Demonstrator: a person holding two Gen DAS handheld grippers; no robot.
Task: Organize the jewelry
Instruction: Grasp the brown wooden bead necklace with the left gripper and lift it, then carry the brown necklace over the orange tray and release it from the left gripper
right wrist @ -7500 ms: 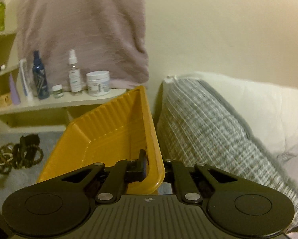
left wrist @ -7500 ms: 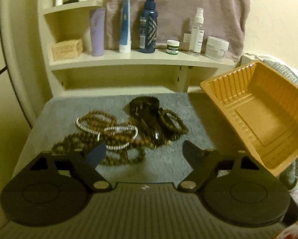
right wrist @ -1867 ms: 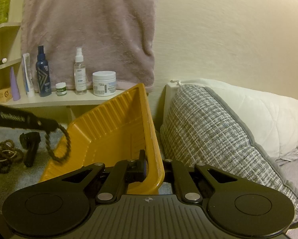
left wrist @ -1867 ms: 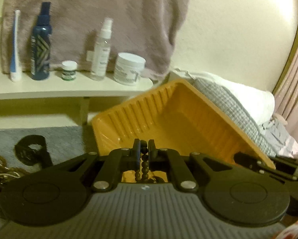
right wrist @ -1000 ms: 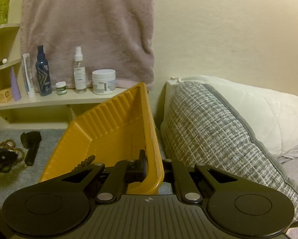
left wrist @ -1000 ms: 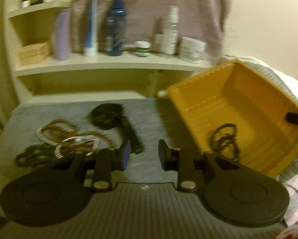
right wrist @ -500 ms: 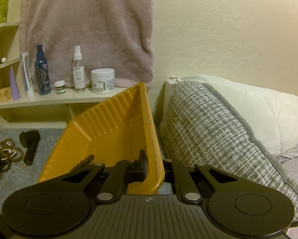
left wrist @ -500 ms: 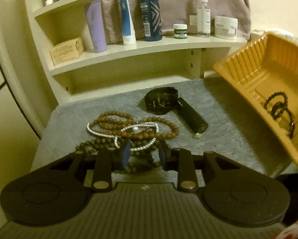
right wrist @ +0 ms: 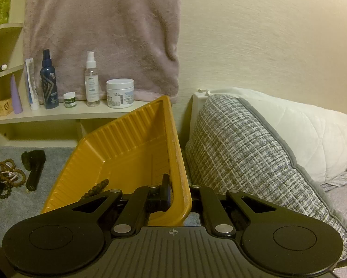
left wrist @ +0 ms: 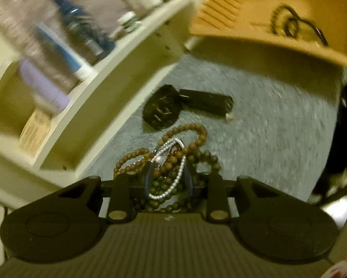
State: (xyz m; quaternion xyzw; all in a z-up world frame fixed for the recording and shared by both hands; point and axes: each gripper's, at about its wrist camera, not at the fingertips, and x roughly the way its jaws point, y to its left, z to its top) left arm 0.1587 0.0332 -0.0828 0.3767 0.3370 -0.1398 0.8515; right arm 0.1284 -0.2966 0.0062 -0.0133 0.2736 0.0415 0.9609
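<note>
A pile of bead bracelets (left wrist: 173, 157) lies on the grey mat (left wrist: 277, 143), brown and dark green wooden ones with a silver one (left wrist: 171, 178) on top. My left gripper (left wrist: 168, 178) is open and low over the pile, one finger on each side of the silver bracelet. My right gripper (right wrist: 178, 192) is shut on the near rim of the tilted yellow tray (right wrist: 131, 153). A dark bead bracelet (left wrist: 287, 23) lies inside the tray; it also shows in the right wrist view (right wrist: 94, 190). The pile shows at far left in the right wrist view (right wrist: 6, 176).
A black watch (left wrist: 187, 106) lies on the mat beyond the pile. A cream shelf (right wrist: 69, 113) holds bottles and a white jar (right wrist: 120, 90) under a hanging towel (right wrist: 99, 34). A checked cushion (right wrist: 243, 153) and white pillow sit right of the tray.
My left gripper has dropped down and forward onto the bracelet pile, and its view has tilted. Earlier it released the dark bracelet into the tray. The right gripper has stayed still, holding the tray.
</note>
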